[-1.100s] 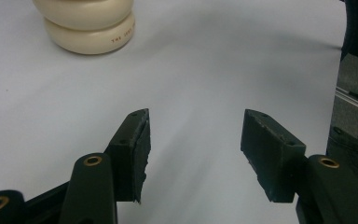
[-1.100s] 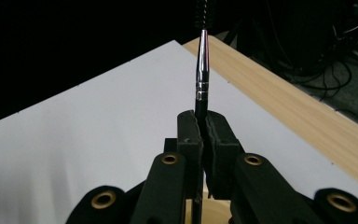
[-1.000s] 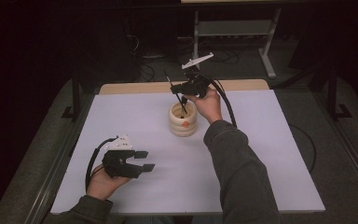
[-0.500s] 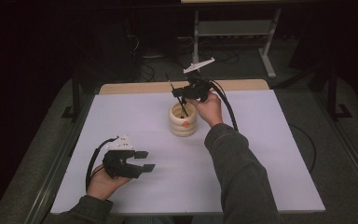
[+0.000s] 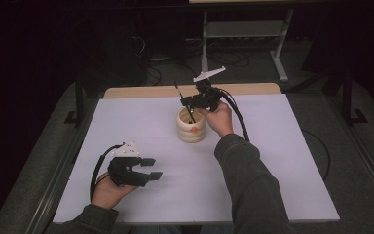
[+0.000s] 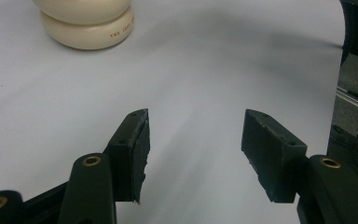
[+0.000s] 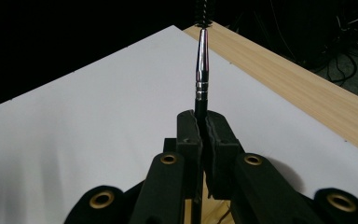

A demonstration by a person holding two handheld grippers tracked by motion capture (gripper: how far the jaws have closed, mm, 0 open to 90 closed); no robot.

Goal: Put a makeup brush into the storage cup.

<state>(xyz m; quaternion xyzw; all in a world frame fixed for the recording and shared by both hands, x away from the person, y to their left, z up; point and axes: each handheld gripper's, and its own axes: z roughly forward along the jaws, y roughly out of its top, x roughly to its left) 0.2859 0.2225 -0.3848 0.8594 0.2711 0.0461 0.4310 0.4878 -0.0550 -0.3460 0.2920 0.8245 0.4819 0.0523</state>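
Observation:
A cream ridged cup [image 5: 191, 127] stands at the middle of the white table [image 5: 272, 161]; its base also appears in the left gripper view [image 6: 86, 28]. My right gripper [image 5: 187, 101] hovers just above the cup, shut on a thin black brush [image 5: 177, 89] that slants down into the cup's mouth. In the right gripper view the brush [image 7: 201, 60] has a chrome ferrule and dark bristles at its tip, and it rises from the pressed pads of the right gripper [image 7: 204, 123]. My left gripper [image 5: 152, 168] rests near the front left, open with nothing between its pads [image 6: 193, 140].
A bare wooden strip [image 5: 243, 89] runs along the table's far edge. Behind it stand a metal frame [image 5: 243, 29] and floor cables [image 5: 160, 68]. Dark rails [image 5: 78, 97] flank the table. White surface lies free to the right of the cup and in front of it.
The right gripper with the brush has sunk slightly toward the cup. The left gripper has kept still.

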